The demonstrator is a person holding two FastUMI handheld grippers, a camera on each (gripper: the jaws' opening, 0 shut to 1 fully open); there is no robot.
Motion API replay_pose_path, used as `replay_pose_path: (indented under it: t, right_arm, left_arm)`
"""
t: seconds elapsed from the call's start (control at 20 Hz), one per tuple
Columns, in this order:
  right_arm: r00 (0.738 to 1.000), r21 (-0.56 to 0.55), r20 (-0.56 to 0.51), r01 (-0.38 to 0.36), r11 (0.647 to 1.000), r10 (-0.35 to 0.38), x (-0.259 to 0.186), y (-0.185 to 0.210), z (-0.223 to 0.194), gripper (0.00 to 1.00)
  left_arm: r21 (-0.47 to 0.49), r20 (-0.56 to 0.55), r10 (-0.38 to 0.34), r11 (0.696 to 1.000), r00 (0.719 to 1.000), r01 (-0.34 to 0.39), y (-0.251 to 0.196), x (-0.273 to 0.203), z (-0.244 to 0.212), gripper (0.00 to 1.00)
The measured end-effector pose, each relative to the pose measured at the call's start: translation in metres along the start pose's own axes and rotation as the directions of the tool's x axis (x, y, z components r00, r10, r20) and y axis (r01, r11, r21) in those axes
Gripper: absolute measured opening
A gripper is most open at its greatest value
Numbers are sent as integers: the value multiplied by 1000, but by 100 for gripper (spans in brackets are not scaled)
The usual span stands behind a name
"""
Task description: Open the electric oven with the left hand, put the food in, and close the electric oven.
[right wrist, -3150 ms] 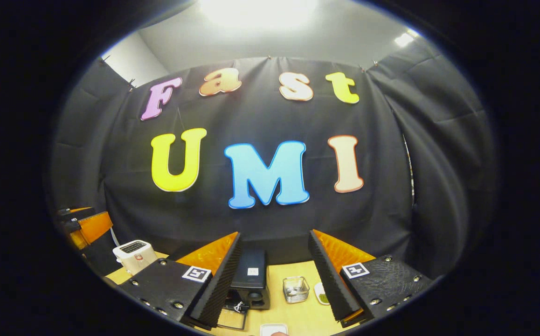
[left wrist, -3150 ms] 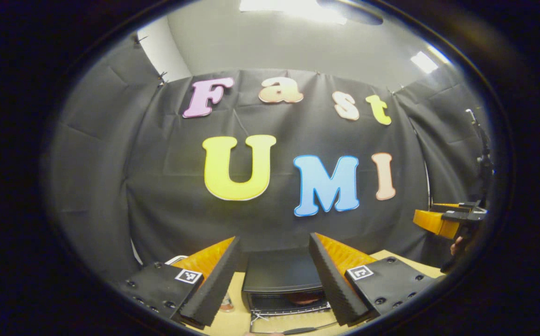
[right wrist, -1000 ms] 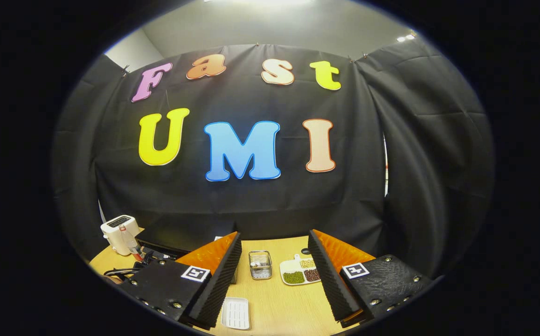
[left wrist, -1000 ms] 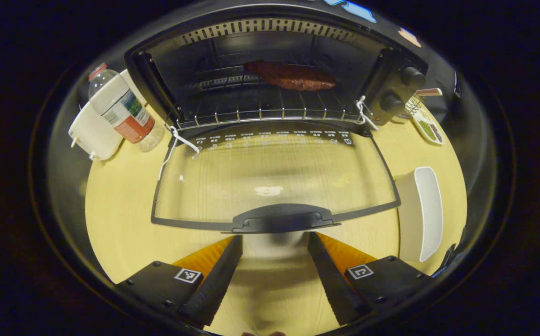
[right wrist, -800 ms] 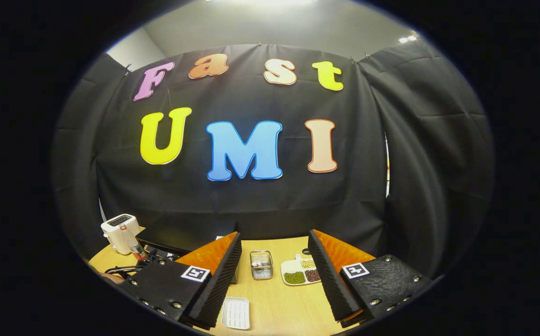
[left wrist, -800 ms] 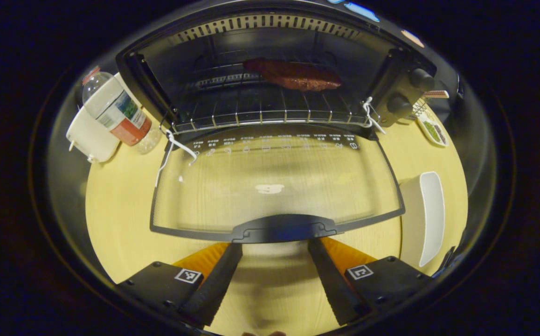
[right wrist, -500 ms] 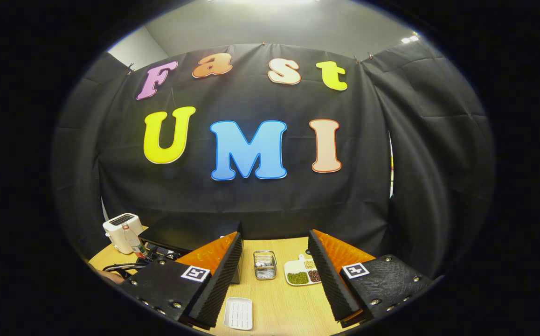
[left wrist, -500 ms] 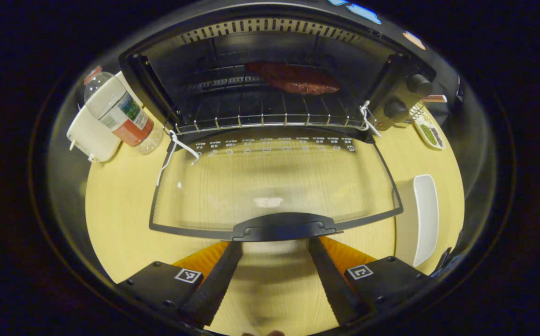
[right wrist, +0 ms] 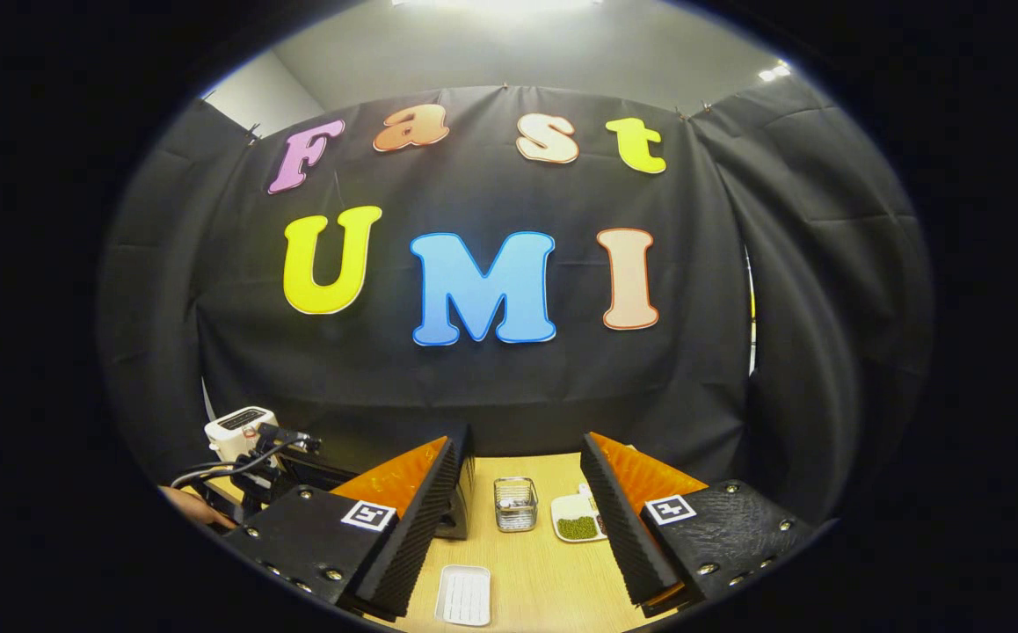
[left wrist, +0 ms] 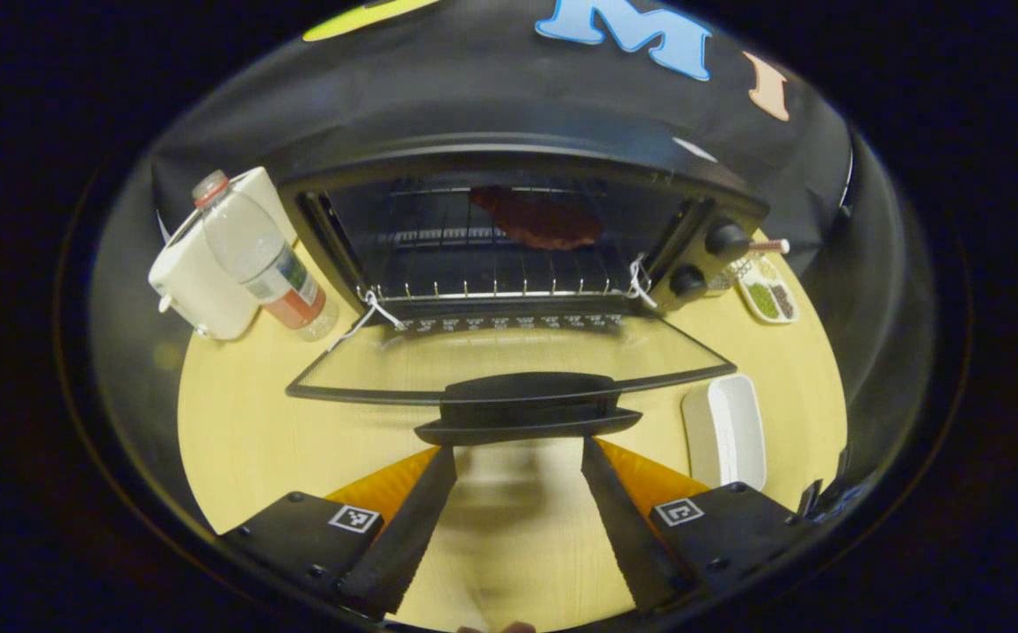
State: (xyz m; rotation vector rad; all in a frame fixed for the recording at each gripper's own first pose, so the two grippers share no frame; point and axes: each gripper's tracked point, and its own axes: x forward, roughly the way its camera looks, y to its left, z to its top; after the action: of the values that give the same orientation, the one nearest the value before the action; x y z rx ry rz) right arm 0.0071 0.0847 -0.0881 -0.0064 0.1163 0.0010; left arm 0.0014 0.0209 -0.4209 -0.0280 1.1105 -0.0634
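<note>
Door (left wrist: 509, 365) has risen from flat, handle (left wrist: 527, 413) above the spread left tool (left wrist: 518, 457).

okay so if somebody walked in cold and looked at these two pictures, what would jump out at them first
Most likely the black electric oven at the middle of the left gripper view, its glass door swung down over the wooden table and a reddish-brown piece of food on the rack inside. The left gripper sits open just before the door handle. Left of the oven stand a water bottle and a white toaster.
</note>
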Motion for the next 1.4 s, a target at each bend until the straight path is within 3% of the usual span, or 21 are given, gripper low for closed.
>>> replay_pose_path:
  t: [0.45,0.65,0.75,0.8,1.0,1.25,1.4]
  right_arm:
    - [1000,-10,-9,1,1000,-1,-3,-4,-2,88]
    - [1000,-9,-11,14,1000,-14,-2,-11,-3,88]
    - [1000,-19,-6,11,1000,-11,1,-15,2,88]
    - [1000,-20,2,5,1000,-5,2,-18,8,88]
    - [998,-11,56,-26,1000,26,11,-23,53,88]
    - [988,-38,112,-100,994,104,15,-18,108,89]
    - [978,-20,127,-165,986,166,6,-9,117,92]
  left_arm:
    - [15,99,4,1000,995,-6,-5,-23,40,98]
    - [45,266,5,999,964,-18,-17,-76,87,92]
    - [69,406,0,997,914,-30,-29,-114,110,100]
    - [72,482,-9,997,876,-29,-39,-138,124,100]
    - [57,719,-31,998,694,-15,-63,-255,164,98]
    - [20,873,18,997,487,-73,-84,-380,184,100]
    - [-21,892,72,993,446,-119,-92,-414,170,100]
